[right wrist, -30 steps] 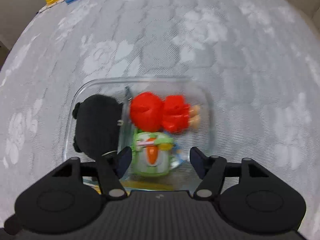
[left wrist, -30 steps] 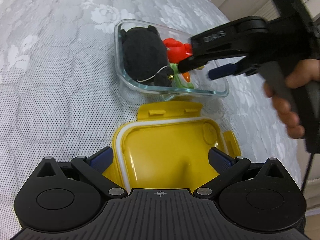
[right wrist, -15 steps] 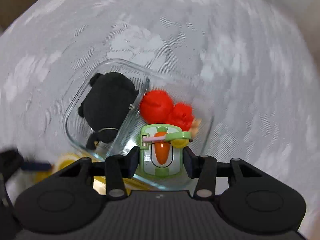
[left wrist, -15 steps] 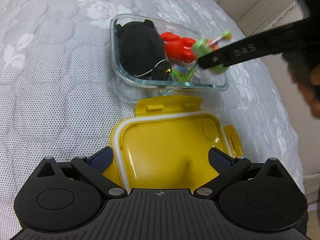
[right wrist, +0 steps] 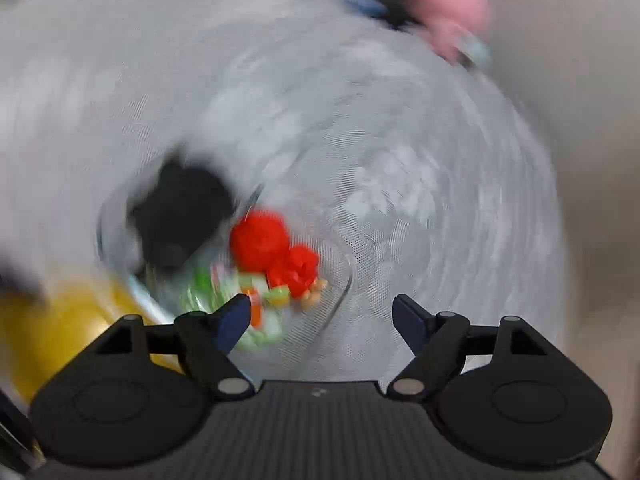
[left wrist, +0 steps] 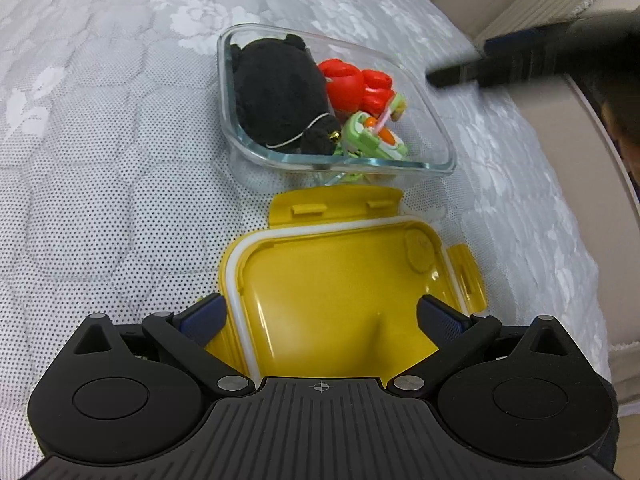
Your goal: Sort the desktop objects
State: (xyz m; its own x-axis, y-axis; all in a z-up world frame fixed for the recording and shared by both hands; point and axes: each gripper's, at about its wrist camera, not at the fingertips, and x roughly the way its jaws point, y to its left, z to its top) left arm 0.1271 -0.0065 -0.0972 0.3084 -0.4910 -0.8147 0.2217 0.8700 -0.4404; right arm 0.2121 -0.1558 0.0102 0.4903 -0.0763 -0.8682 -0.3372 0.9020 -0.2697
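A clear glass container (left wrist: pixel 434 128) sits on the white quilted surface and holds a black plush toy (left wrist: pixel 276 92), a red figure (left wrist: pixel 356 84) and a green carrot toy (left wrist: pixel 372 138). A yellow lid (left wrist: pixel 340 292) lies upside down just in front of it. My left gripper (left wrist: pixel 320 316) is shut on the lid's near edges. My right gripper (right wrist: pixel 320 316) is open and empty, above and to the right of the container; its view is blurred. The container (right wrist: pixel 344 284), the plush (right wrist: pixel 180 208), the red figure (right wrist: pixel 272 248) and the carrot toy (right wrist: pixel 256 300) show there too.
The white quilted surface (left wrist: pixel 100 160) spreads left and behind. Its right edge drops off beside a beige wall (left wrist: pixel 592 184). A blurred pink object (right wrist: pixel 452 12) lies at the far edge in the right wrist view.
My right gripper held the green carrot toy half a second ago; it has opened, the toy now lies in the container, and the gripper has pulled up and to the right. The left gripper stays on the lid.
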